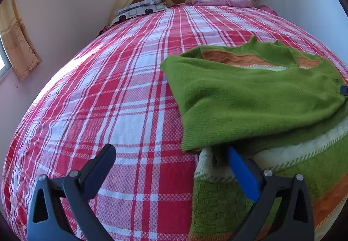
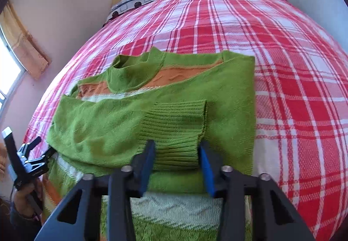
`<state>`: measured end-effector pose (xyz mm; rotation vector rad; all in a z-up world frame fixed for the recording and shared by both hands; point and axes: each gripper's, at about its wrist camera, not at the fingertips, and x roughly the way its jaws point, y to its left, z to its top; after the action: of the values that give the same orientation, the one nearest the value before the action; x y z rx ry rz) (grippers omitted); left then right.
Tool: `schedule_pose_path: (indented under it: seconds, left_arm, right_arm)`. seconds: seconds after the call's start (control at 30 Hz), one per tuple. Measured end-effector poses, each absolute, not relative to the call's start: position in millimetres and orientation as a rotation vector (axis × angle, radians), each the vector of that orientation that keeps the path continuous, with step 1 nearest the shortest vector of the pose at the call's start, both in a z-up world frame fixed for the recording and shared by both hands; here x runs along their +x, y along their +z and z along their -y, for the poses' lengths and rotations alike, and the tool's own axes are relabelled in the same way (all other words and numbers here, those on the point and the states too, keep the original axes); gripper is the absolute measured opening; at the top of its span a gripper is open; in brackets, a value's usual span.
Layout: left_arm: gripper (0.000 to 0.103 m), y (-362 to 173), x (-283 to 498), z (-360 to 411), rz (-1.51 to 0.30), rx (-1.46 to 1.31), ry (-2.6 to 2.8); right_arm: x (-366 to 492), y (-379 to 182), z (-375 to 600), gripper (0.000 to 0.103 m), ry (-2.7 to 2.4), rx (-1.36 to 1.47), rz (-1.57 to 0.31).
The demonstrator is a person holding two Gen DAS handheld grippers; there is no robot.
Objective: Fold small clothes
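Left wrist: sweater (image 1: 250, 99) cut off.

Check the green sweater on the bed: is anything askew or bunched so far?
Slightly. The green sweater has a sleeve folded across its front, and the ribbed cuff lies at a slant, bunched between the pads of the right gripper. The left gripper is open at the sweater's edge, gripping nothing. No damage shows.
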<state>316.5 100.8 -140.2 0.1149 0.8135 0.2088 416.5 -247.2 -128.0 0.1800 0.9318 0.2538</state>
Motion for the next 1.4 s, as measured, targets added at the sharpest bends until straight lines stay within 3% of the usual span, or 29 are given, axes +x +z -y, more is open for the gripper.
schedule_pose_path:
  seconds: [0.03,0.1,0.3,0.47,0.53,0.67,0.87,1.03,1.4]
  left_arm:
    - [0.103,-140.2,316.1,-101.7,-0.812,0.111,0.209]
    - [0.103,-140.0,314.6,-104.0,-0.807,0.092,0.207]
    - [0.103,-137.8,312.9,-115.5,-0.801,0.027,0.197]
    - [0.103,-132.7,306.3,-117.8,-0.773,0.000,0.192]
    - [0.103,-124.1,299.8,-124.0,-0.735,-0.043,0.197]
    - [0.103,-103.9,289.0,-138.3,-0.638,-0.117,0.220]
    - [0.103,-106.0,325.3,-128.3,-0.682,-0.054,0.186]
    - [0.103,-130.1,341.9,-113.6,-0.784,0.107,0.253]
    - [0.103,-139.5,333.8,-128.3,-0.811,-0.009,0.193]
  right_arm:
    - [415.6,-126.3,246.4,0.007,0.241,0.163,-0.921]
    - [410.6,-120.3,248.1,0.005,0.249,0.165,-0.895]
    - [382.5,-95.7,253.4,0.005,0.178,0.038,-0.795]
    - [393.3,-115.9,262.8,0.006,0.170,0.036,-0.877]
    - [395.3,-118.6,262.2,0.011,0.169,0.019,-0.892]
    - [389.4,-104.6,255.7,0.044,0.092,-0.048,-0.861]
    - [393.7,-75.9,208.8,0.044,0.301,-0.041,-0.809]
    - [424.5,-109.2,198.5,0.044,0.279,-0.020,-0.908]
    - [414.6,-129.9,238.4,0.045,0.228,0.044,-0.917]
